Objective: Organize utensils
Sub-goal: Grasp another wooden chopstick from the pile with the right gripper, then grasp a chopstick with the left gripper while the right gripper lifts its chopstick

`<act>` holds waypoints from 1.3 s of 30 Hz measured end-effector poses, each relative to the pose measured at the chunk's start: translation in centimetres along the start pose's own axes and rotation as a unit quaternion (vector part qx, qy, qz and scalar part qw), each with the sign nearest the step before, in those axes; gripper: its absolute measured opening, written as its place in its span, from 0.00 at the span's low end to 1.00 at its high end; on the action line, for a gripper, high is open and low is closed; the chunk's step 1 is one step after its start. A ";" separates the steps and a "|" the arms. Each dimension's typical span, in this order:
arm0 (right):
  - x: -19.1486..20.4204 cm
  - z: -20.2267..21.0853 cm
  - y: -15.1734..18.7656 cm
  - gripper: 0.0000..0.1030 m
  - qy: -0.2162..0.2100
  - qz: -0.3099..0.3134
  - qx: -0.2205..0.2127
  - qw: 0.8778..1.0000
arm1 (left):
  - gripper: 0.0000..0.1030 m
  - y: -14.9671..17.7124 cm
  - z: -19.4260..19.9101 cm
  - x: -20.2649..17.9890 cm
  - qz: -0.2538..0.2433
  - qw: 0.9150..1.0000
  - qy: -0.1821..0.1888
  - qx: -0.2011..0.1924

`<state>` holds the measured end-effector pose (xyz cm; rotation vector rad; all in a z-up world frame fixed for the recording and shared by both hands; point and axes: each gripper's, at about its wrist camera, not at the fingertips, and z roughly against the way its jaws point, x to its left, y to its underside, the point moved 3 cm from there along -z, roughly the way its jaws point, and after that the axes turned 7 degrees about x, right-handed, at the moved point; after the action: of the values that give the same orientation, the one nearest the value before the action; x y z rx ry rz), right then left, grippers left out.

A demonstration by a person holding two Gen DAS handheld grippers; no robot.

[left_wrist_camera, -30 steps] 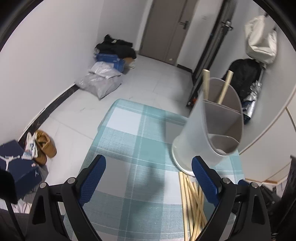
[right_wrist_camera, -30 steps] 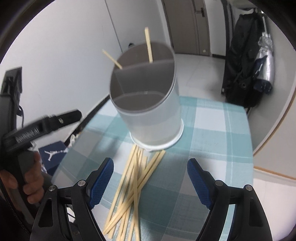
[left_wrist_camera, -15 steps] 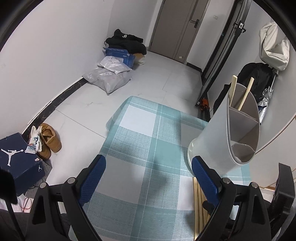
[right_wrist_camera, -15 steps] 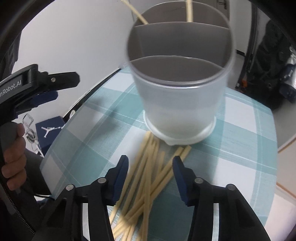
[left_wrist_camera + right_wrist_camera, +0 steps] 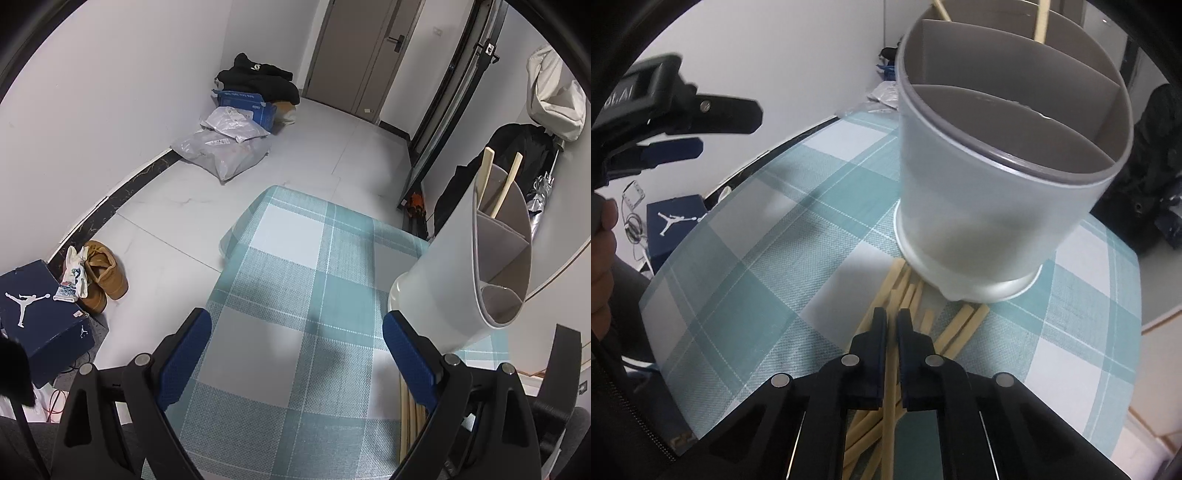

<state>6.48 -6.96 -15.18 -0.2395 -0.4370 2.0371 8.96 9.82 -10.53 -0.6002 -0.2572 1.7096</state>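
A grey divided utensil holder (image 5: 979,206) stands on the checked tablecloth (image 5: 757,258); two chopsticks (image 5: 485,173) lean in its far compartment. Loose wooden chopsticks (image 5: 960,325) lie fanned out in front of its base. My right gripper (image 5: 892,325) is down in that pile, its jaws closing to a narrow gap with the pads pressing on one chopstick (image 5: 891,387). My left gripper (image 5: 295,325) hovers open over bare cloth left of the holder (image 5: 454,266), nothing between its fingers. Part of the pile (image 5: 410,413) shows behind its right finger.
The left gripper (image 5: 683,118) and the hand holding it (image 5: 602,251) sit at the left of the right wrist view. Beyond the table edge are a blue shoe box (image 5: 33,314), brown shoes (image 5: 103,273), plastic bags (image 5: 221,147) and dark bags at right.
My right gripper dropped toward the loose chopsticks and its wide-open jaws came together on one stick. The left gripper stayed open and nearly still.
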 end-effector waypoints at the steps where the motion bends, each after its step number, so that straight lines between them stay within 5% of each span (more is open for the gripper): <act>1: 0.0 0.1 0.0 0.05 -0.004 -0.007 -0.002 1.000 | 0.89 0.1 0.0 -0.1 -0.002 1.000 -0.001 0.000; 11: -3.8 2.7 0.0 0.05 -0.057 -0.089 -0.037 0.994 | 0.89 0.9 -0.4 -1.3 -0.030 1.000 -0.004 0.006; 21: -7.7 5.3 0.9 0.05 -0.116 -0.173 -0.072 0.975 | 0.89 3.2 -2.1 -4.9 -0.104 0.992 0.021 0.068; 28: -9.6 7.4 1.8 0.05 -0.150 -0.216 -0.114 0.958 | 0.89 5.2 -3.8 -6.7 -0.165 0.980 -0.007 0.109; 39: -10.1 10.5 2.4 0.05 -0.170 -0.224 -0.166 0.945 | 0.89 5.3 -5.5 -6.6 -0.152 0.977 -0.054 0.138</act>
<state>5.83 -19.01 -6.65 0.0164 -0.9615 1.5482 8.10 1.42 -16.05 -0.2487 -0.1741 1.4487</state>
